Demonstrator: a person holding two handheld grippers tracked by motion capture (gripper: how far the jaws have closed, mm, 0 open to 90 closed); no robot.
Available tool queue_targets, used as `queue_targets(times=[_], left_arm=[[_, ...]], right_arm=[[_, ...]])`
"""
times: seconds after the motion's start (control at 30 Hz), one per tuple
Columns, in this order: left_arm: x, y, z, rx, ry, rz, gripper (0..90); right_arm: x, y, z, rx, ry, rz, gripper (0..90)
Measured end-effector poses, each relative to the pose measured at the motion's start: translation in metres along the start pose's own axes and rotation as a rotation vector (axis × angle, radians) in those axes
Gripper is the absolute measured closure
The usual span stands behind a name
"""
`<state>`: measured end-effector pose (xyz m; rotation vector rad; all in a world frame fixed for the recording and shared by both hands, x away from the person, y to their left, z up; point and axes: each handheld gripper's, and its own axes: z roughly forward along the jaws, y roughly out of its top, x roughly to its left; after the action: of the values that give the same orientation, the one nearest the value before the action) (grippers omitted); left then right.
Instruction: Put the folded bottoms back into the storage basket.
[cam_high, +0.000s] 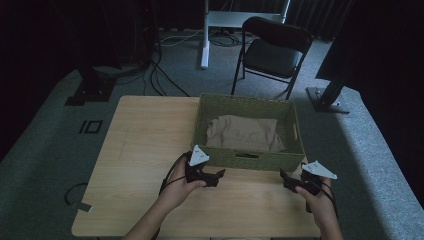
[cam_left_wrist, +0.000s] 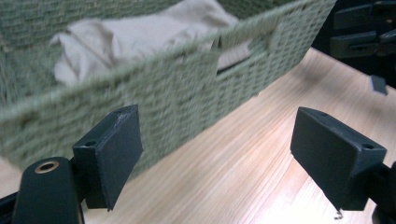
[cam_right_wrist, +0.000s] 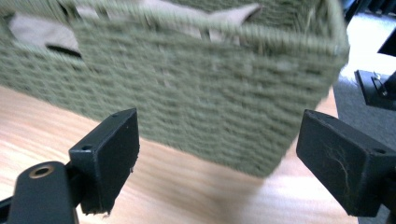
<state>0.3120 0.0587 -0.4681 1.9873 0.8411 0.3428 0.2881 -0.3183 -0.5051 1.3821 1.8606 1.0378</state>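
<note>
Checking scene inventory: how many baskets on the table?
1. The green woven basket sits at the table's far right part, a beige cloth inside it. Both grippers, left and right, hover open just before its near wall.

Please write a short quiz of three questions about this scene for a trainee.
1. True or false: the cloth lies inside the basket.
2. The left gripper is: A) open, B) shut on the cloth.
3. What does the basket stand on?

Key: 1 true. 2 A; the right gripper is open too, and both are in front of the basket. 3 the table.
</note>
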Motion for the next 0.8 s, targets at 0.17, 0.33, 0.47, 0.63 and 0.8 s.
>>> queue_targets(times=[0.17, 0.33, 0.47, 0.63, 0.8], left_arm=[[0.007, -0.015, 0.005, 0.042, 0.027, -0.011, 17.4], [0.013, -0.035, 0.011, 0.084, 0.053, -0.018, 17.4], [0.015, -0.044, 0.014, 0.104, 0.071, -0.016, 17.4], [0.018, -0.057, 0.017, 0.140, 0.088, -0.014, 17.4], [0.018, -0.067, 0.020, 0.169, 0.110, -0.004, 17.4]], right_arm=[[-0.003, -0.010, 0.004, 0.020, -0.006, 0.020, 12.8], [-0.003, -0.017, 0.007, 0.038, -0.011, 0.022, 12.8], [-0.004, -0.022, 0.010, 0.051, -0.011, 0.028, 12.8], [-0.004, -0.029, 0.014, 0.071, -0.015, 0.036, 12.8], [-0.004, -0.034, 0.018, 0.090, -0.019, 0.037, 12.8]])
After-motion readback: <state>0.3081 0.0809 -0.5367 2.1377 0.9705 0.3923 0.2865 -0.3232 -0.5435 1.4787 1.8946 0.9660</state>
